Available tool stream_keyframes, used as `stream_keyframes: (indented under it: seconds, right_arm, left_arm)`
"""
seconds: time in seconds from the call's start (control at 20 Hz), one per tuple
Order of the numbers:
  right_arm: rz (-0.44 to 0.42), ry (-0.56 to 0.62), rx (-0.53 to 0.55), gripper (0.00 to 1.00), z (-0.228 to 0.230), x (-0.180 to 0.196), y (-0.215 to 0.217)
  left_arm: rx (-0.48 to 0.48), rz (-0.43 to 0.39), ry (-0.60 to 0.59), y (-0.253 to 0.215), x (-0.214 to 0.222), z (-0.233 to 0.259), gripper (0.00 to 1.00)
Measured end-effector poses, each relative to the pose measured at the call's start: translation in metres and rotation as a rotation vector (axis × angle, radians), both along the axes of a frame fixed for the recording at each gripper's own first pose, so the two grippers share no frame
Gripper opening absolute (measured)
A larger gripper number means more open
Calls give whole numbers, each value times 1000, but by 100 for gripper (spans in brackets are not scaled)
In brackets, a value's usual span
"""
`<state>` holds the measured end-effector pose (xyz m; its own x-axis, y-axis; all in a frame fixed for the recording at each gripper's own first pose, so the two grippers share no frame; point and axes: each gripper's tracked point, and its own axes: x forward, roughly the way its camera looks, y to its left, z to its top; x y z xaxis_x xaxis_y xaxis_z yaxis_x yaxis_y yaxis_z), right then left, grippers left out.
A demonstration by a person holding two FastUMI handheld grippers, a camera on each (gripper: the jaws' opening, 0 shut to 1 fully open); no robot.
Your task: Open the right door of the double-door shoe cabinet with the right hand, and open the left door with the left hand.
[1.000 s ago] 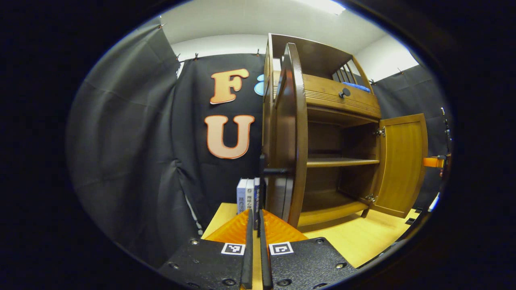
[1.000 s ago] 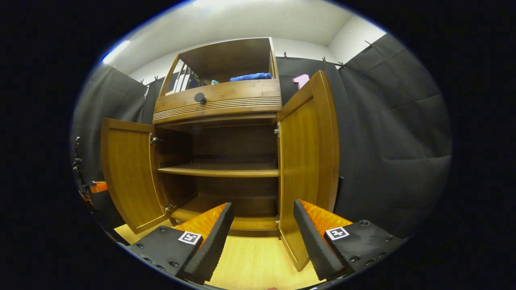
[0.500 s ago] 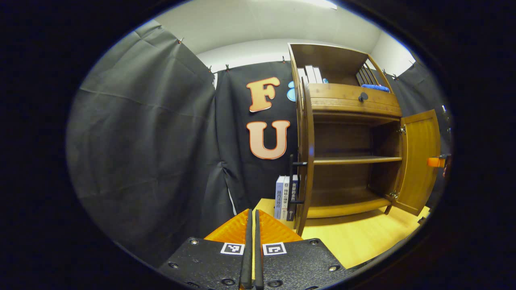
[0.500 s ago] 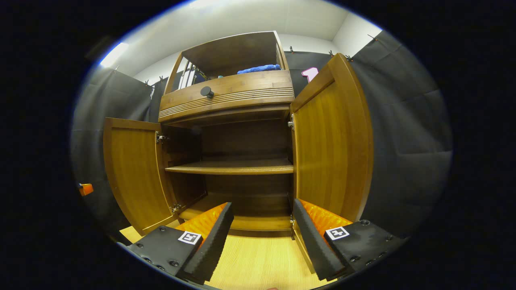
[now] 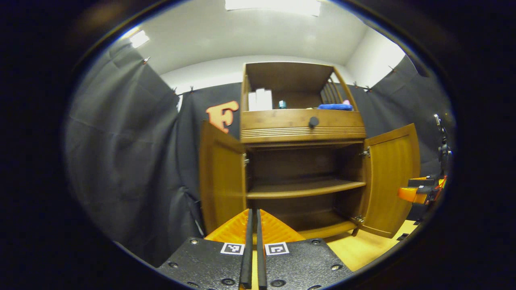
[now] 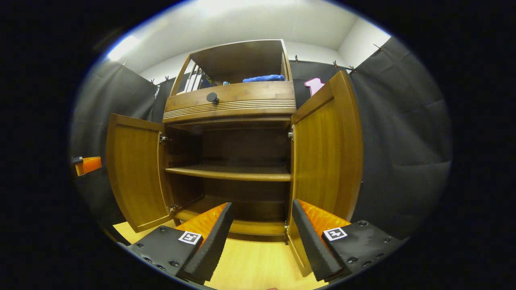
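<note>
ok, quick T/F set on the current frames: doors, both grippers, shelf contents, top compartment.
1. Both cabinet doors stand open. True: the left door and right door are swung out.
2. The left gripper is open wide. False: its fingers lie nearly together, with nothing between them.
3. The right gripper is clamped on a door handle. False: its fingers are spread apart and hold nothing.
4. The middle shelf is bare. True: nothing lies on the part that shows.
5. A blue cloth lies in the open top compartment. True.
6. The drawer with the round knob is pulled out. False: its front sits flush.
</note>
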<state>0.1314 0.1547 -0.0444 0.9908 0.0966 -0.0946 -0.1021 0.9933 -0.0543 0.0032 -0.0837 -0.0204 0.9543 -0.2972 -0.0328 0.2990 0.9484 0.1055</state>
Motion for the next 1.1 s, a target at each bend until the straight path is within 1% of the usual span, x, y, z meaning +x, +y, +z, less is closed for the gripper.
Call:
stream_keyframes:
  seconds: [0.05, 0.1, 0.15, 0.2, 0.3, 0.35, 0.4, 0.45, 0.5, 0.6, 0.65, 0.7, 0.8, 0.9, 0.95, 1.05, 1.1]
  right_arm:
    - [0, -2, -4, 98, 1, -1, 3]
    - [4, -5, -3, 96, 3, -2, 5]
    - [10, -11, 2, 94, 6, -5, 8]
    - [17, -17, 5, 92, 8, -7, 12]
    - [32, -16, 11, 87, 8, -11, 19]
    - [34, -16, 15, 91, 9, -12, 21]
    - [33, -17, 19, 94, 8, -12, 21]
    - [30, -15, 22, 94, 8, -12, 21]
    - [24, -15, 24, 89, 7, -12, 20]
    - [12, -18, 25, 93, 7, -11, 18]
    - [13, -13, 27, 93, 6, -10, 19]
    - [18, -6, 28, 87, 5, -9, 20]
    - [17, -9, 28, 87, 5, -9, 21]
    - [16, -19, 22, 87, 7, -10, 23]
    - [15, -27, 22, 87, 7, -10, 25]
    - [16, -32, 31, 87, 6, -9, 29]
    - [17, -24, 39, 93, 3, -8, 31]
  left_arm:
    - [10, -1, -9, -12, 3, -3, 7]
    - [4, -6, -7, -25, 9, -9, 11]
    - [-17, -14, 8, -37, 12, -16, 7]
    - [-53, -19, 28, -49, 17, -23, 11]
    - [-121, -19, 54, -59, 25, -33, 4]
    - [-146, -15, 64, -62, 29, -35, 19]
    - [-171, -11, 72, -64, 33, -38, 22]
    - [-196, -9, 80, -66, 35, -42, 22]
    - [-216, -6, 86, -67, 37, -44, 24]
    - [-228, 18, 56, -61, 42, -43, 42]
    - [-220, 35, 35, -52, 46, -42, 53]
    - [-210, 44, 26, -48, 49, -45, 63]
    - [-188, 68, 40, -40, 52, -54, 79]
    - [-198, 96, 53, -33, 52, -58, 95]
    - [-211, 88, 59, -33, 51, -58, 92]
    - [-217, 74, 58, -31, 50, -55, 92]
    - [-205, 67, 50, -28, 49, -54, 92]
